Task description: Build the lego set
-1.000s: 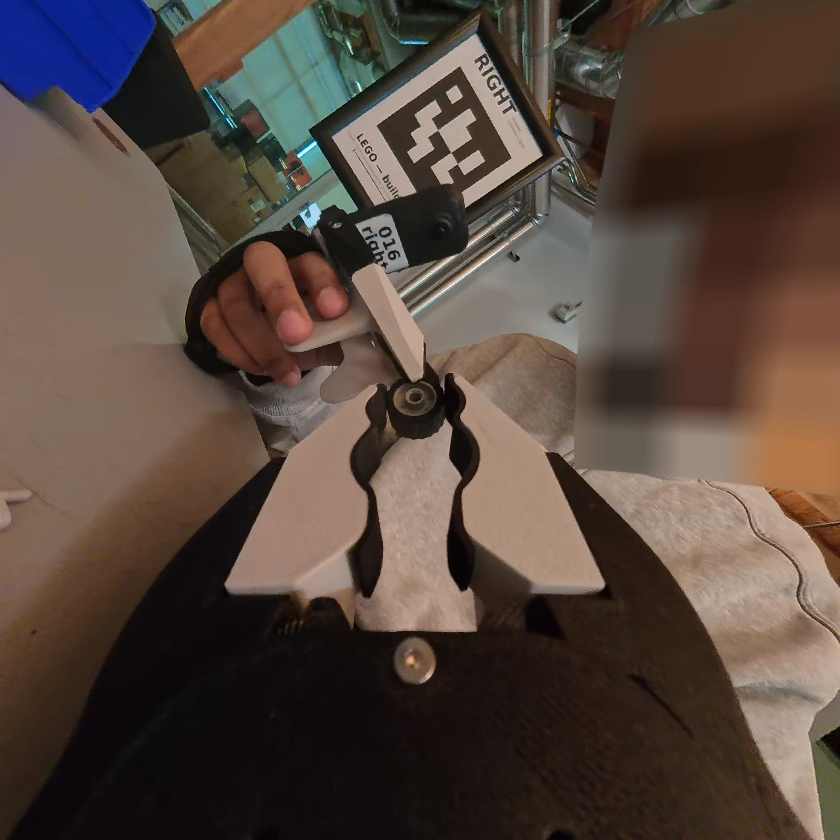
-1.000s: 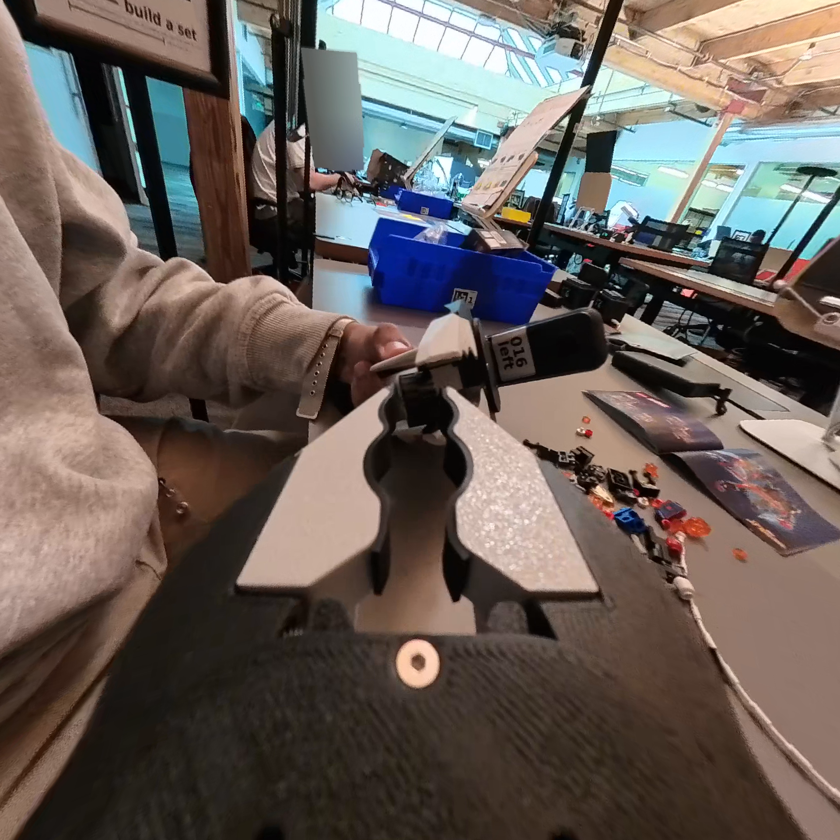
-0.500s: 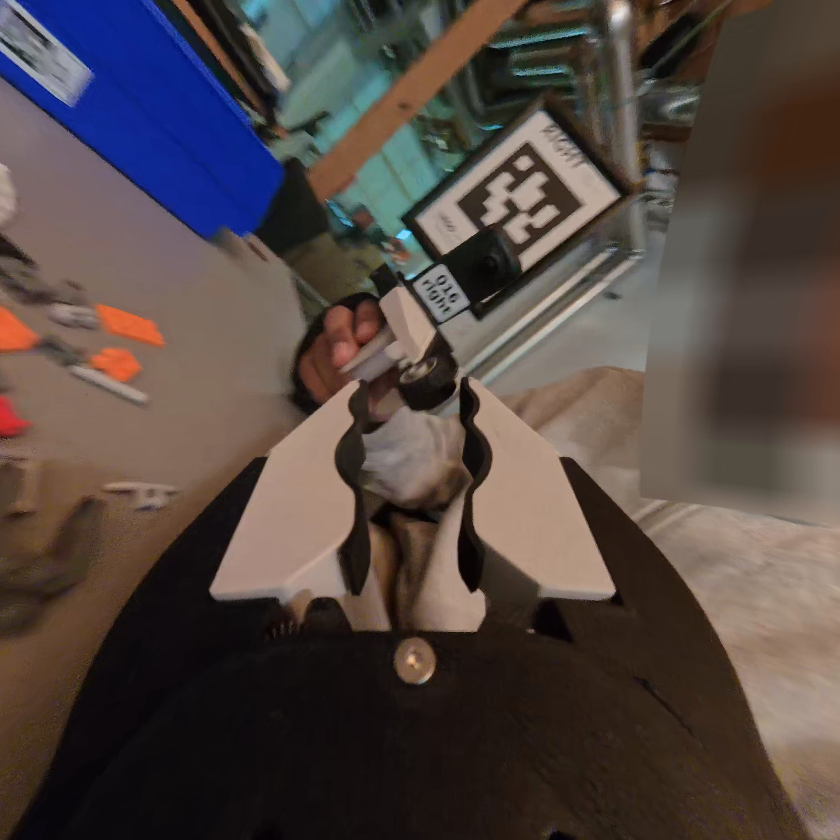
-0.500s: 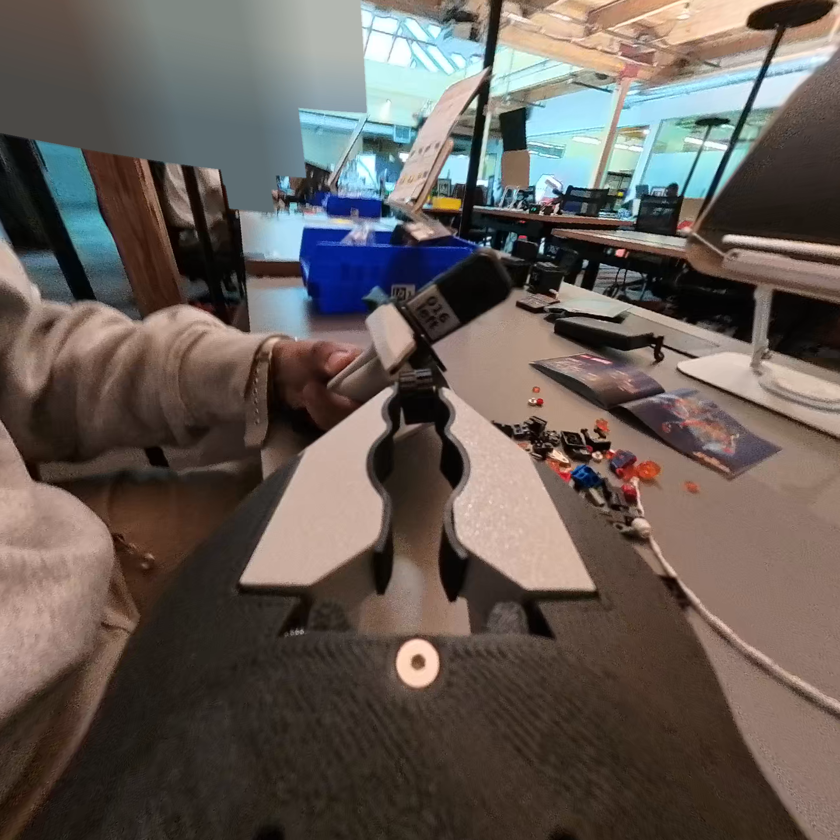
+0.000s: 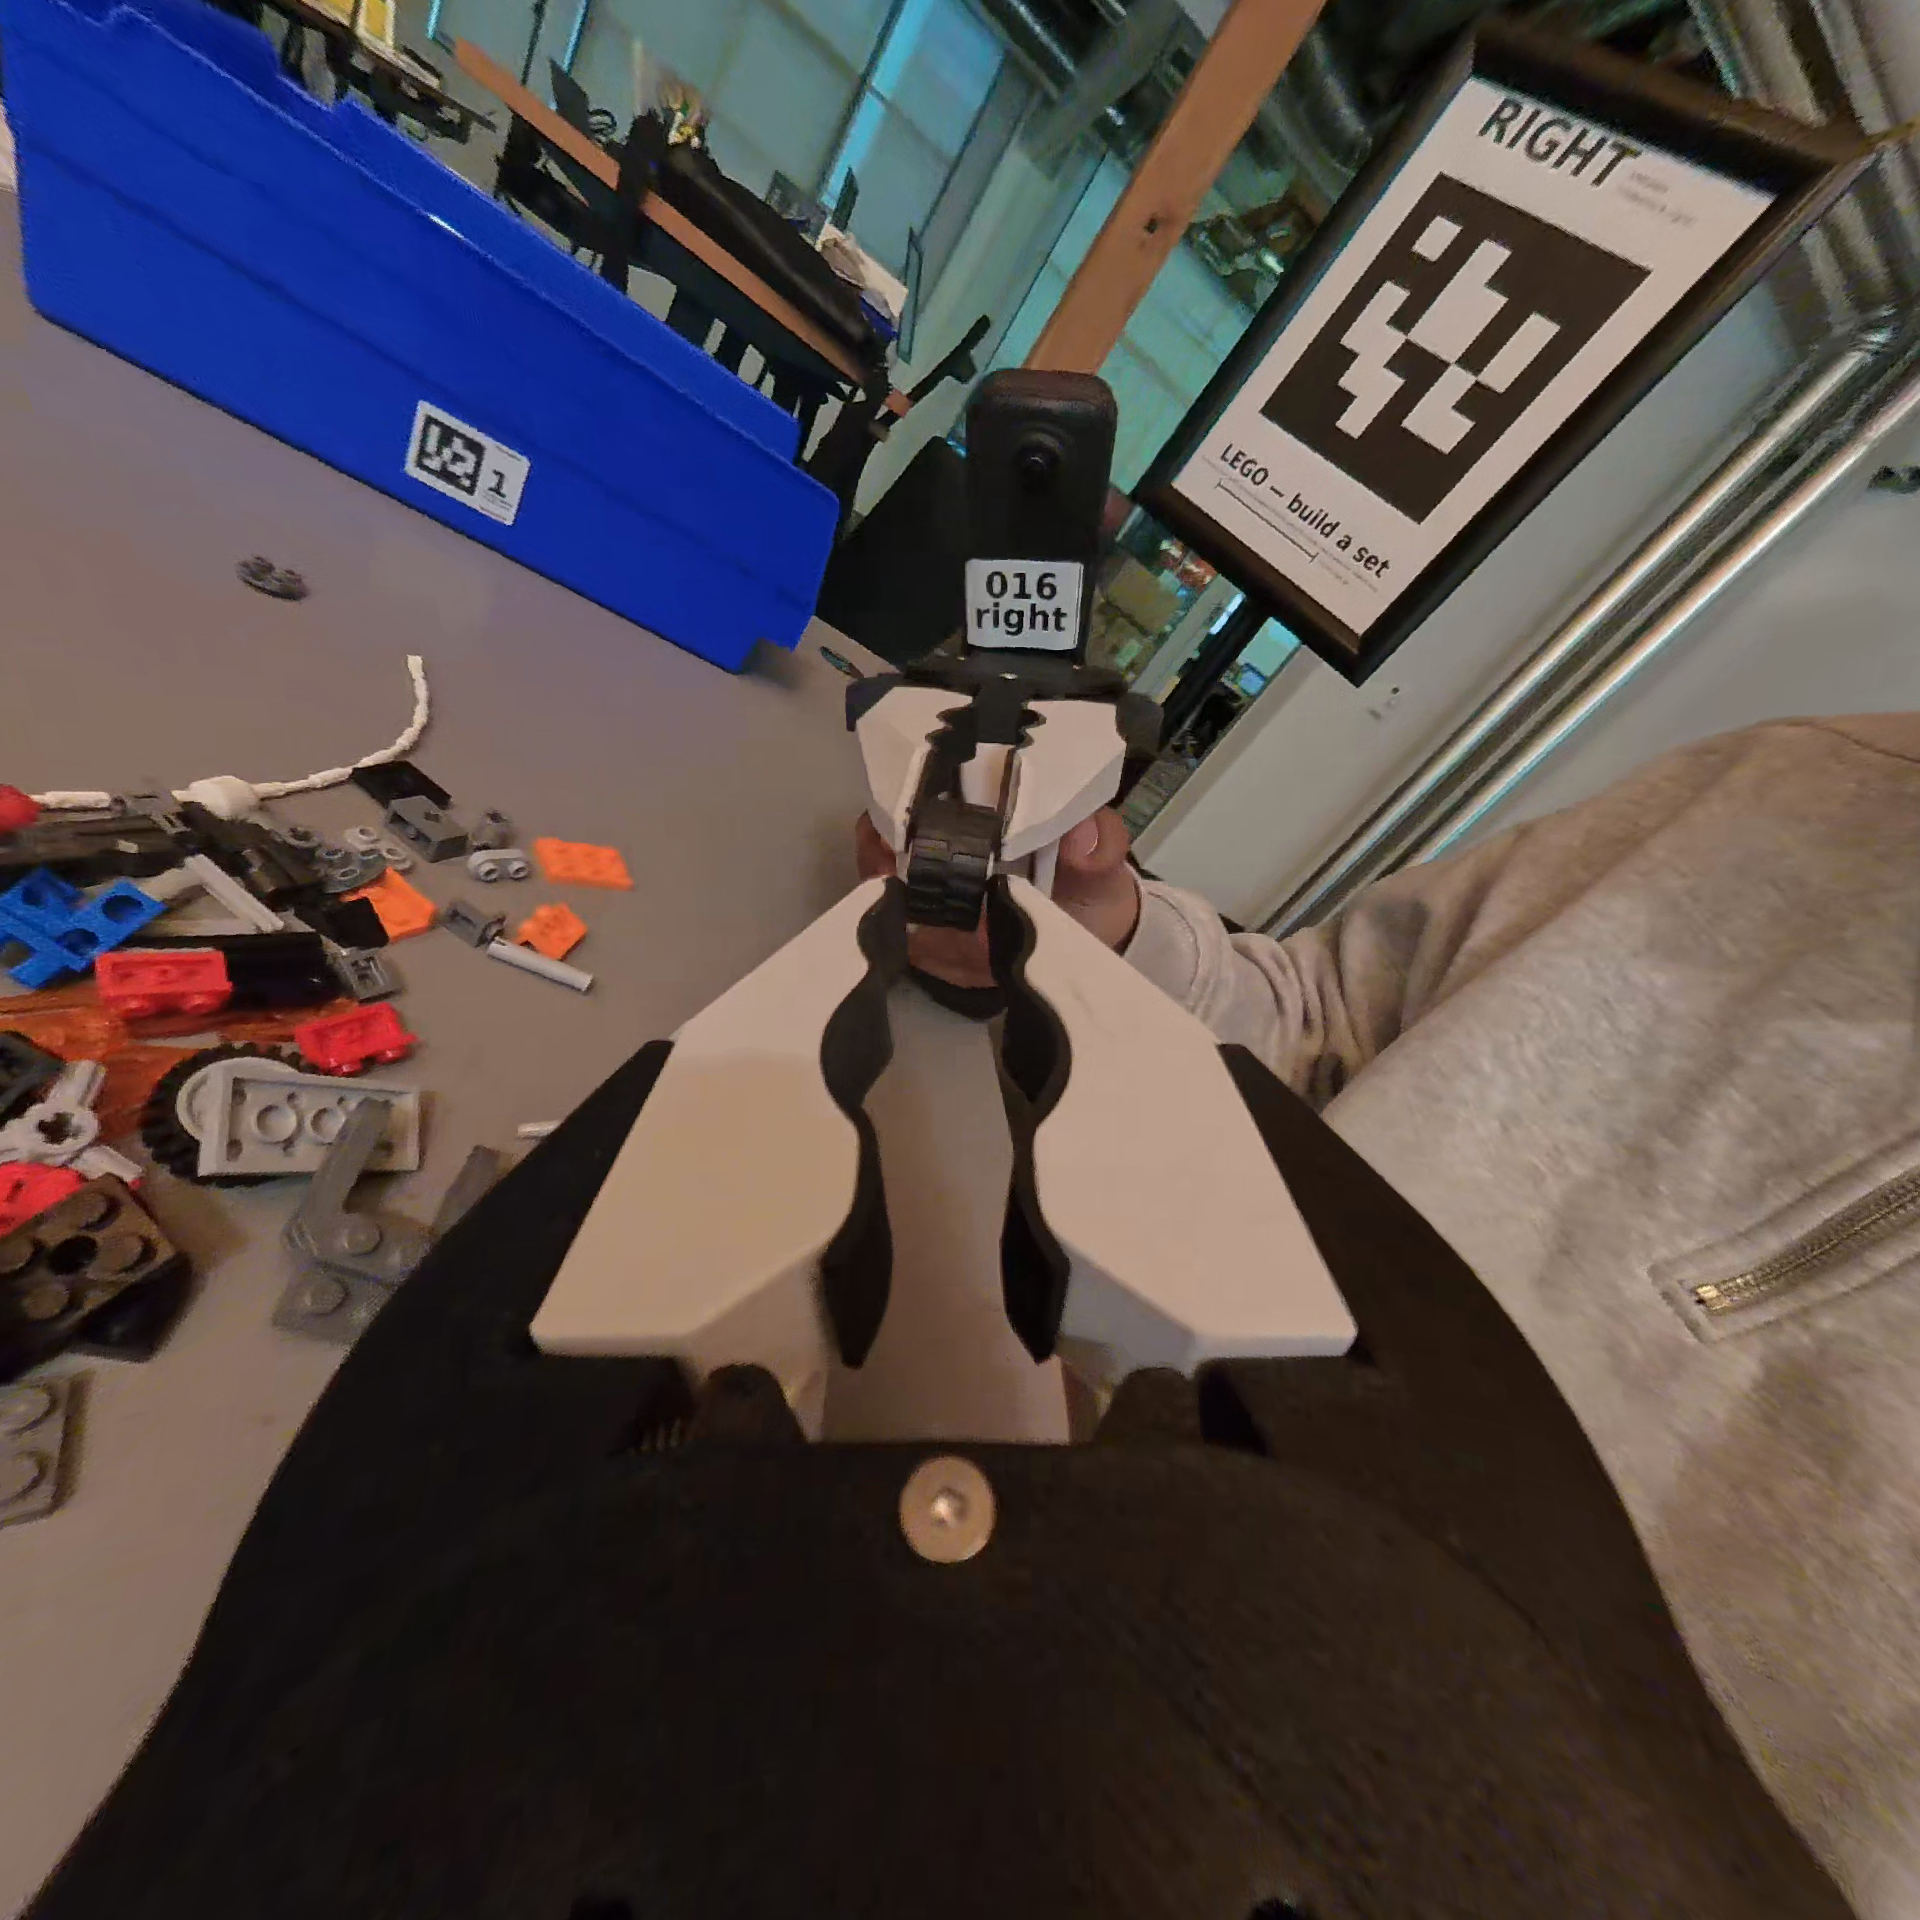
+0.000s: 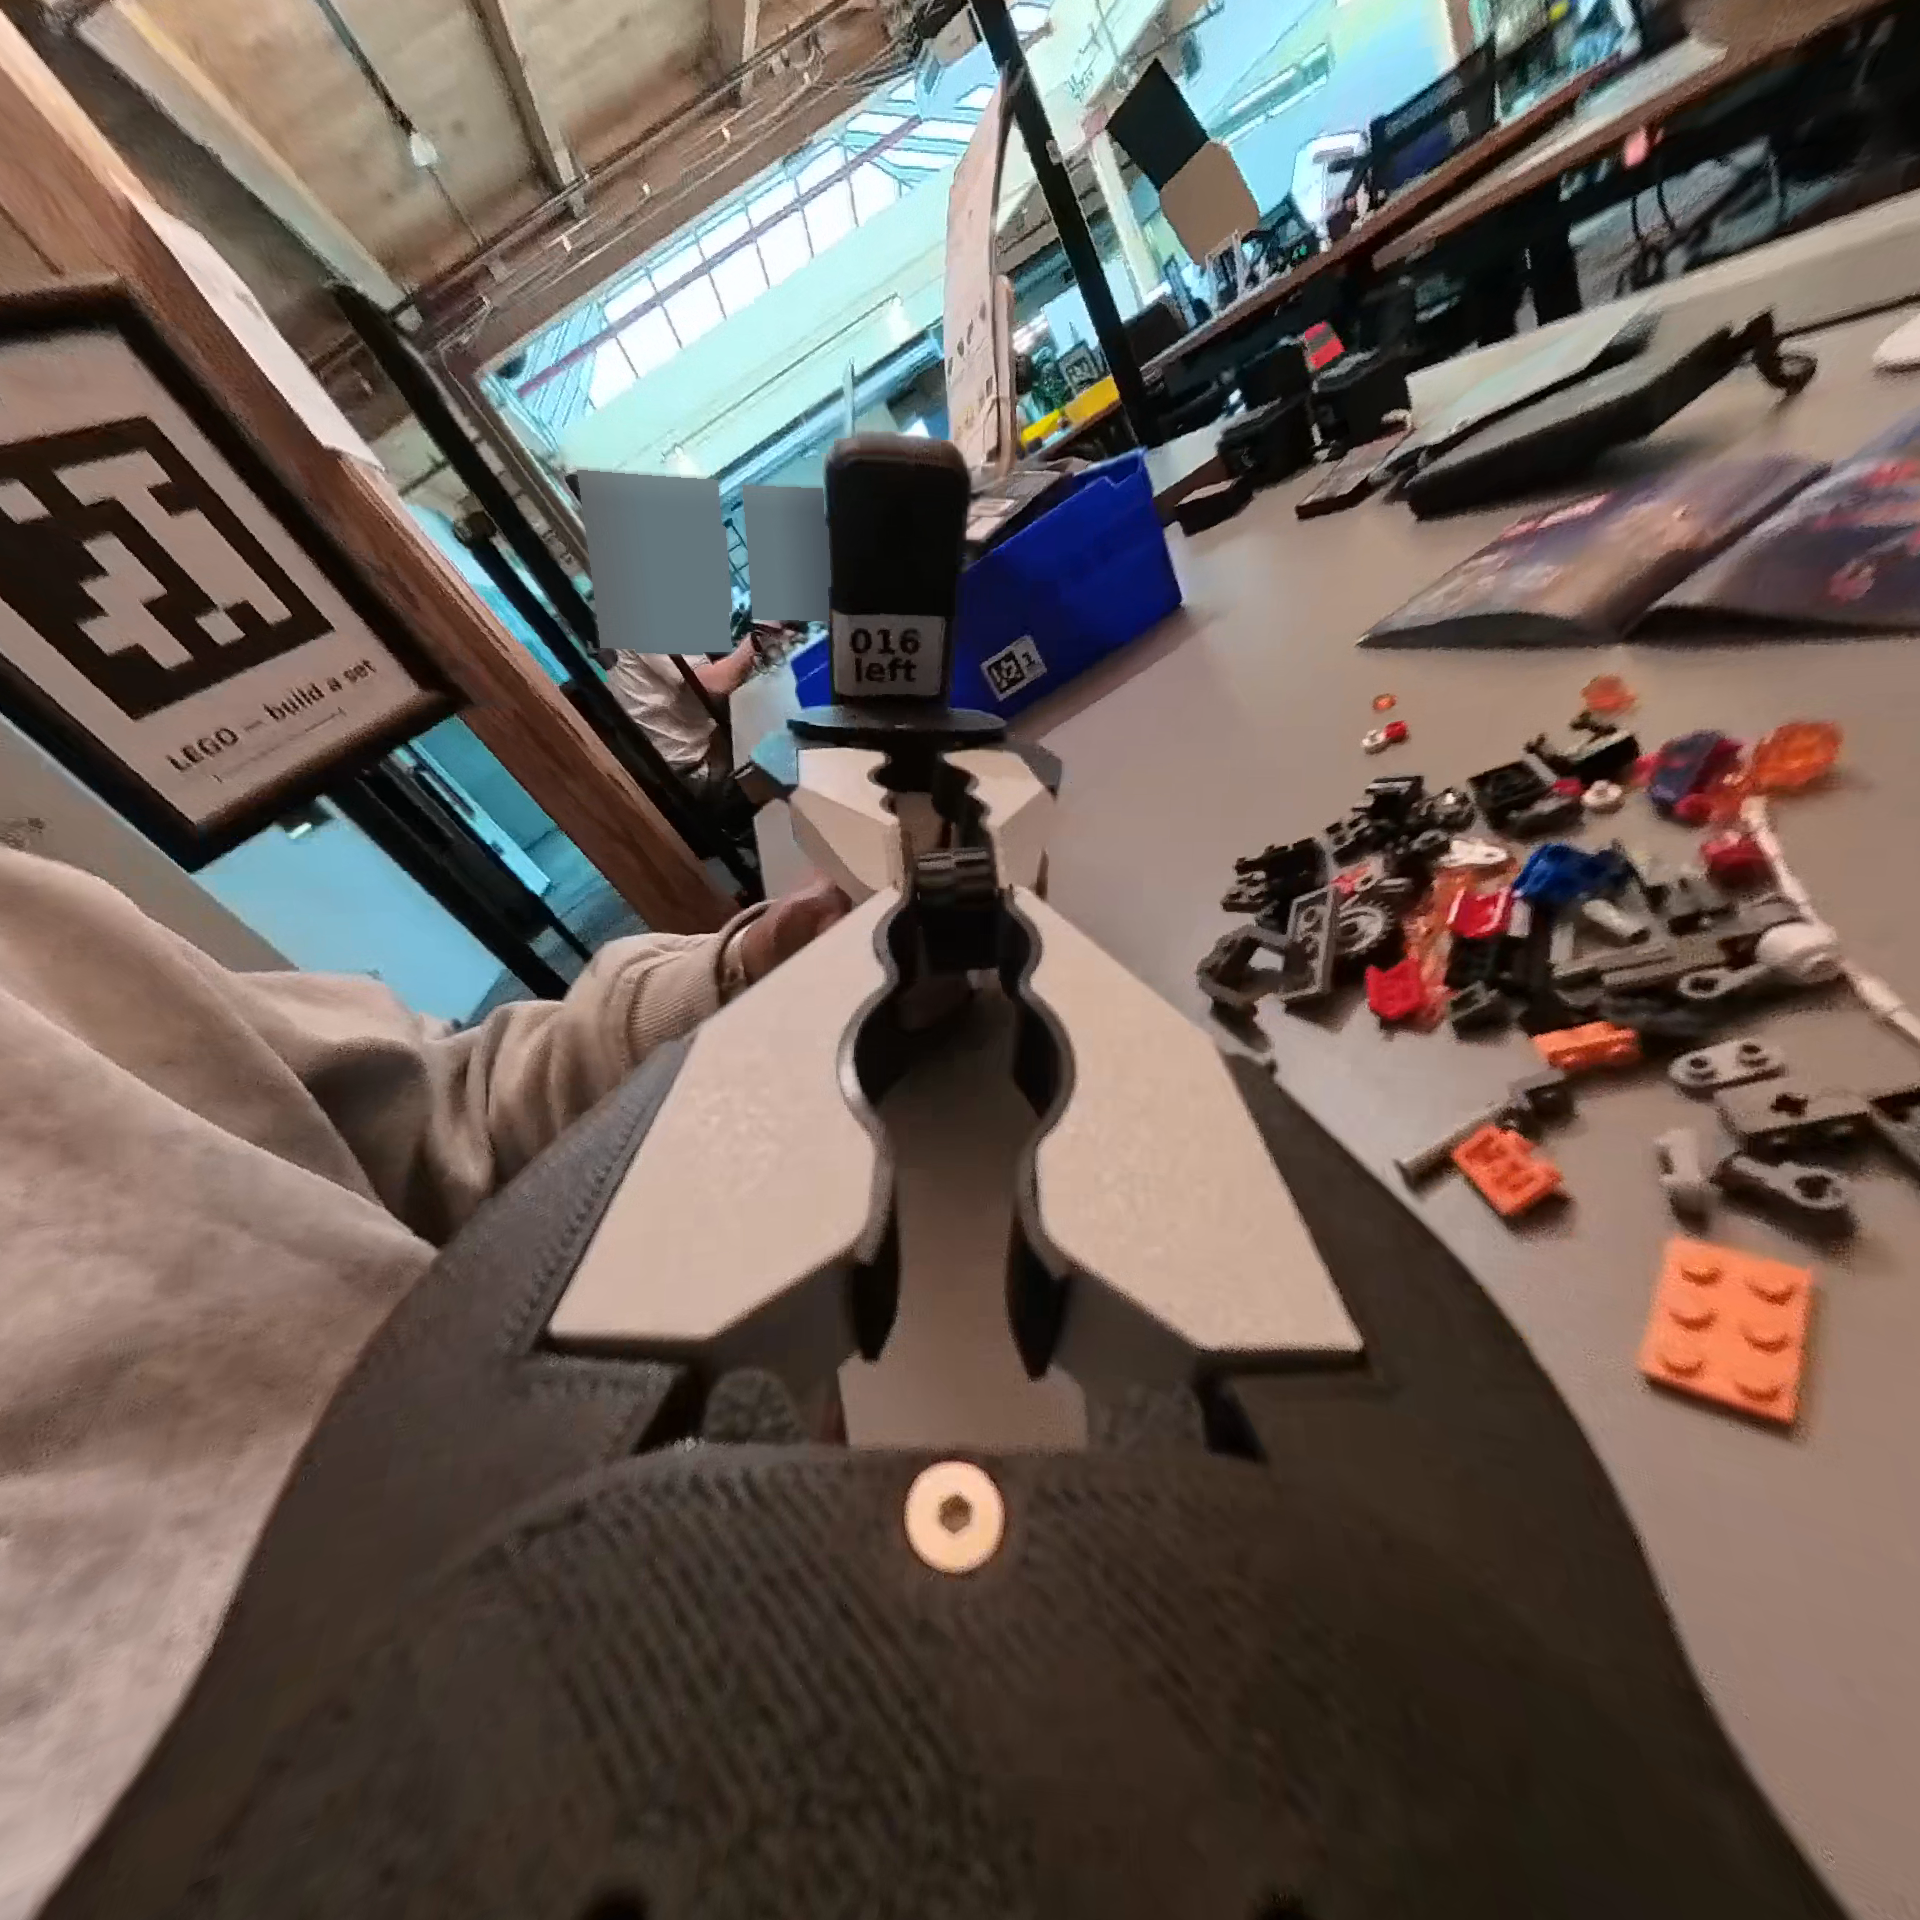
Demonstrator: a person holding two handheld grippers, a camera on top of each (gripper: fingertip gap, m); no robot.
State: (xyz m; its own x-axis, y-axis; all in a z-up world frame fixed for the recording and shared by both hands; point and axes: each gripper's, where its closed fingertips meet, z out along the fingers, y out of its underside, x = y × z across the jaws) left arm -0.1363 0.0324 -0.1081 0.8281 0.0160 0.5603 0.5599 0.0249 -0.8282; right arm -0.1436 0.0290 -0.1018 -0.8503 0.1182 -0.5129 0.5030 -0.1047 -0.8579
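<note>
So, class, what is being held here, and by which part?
A small black wheel, pinched at its ridged rim between the tips of both the left gripper and right gripper, meeting head-on.

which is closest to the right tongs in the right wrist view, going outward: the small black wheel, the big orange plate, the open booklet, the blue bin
1. small black wheel, pinched at the tips of the right tongs, which meet the left tongs there.
2. big orange plate, on the grey table low to the right.
3. open booklet and blue bin, both far back; too close to call.
</note>
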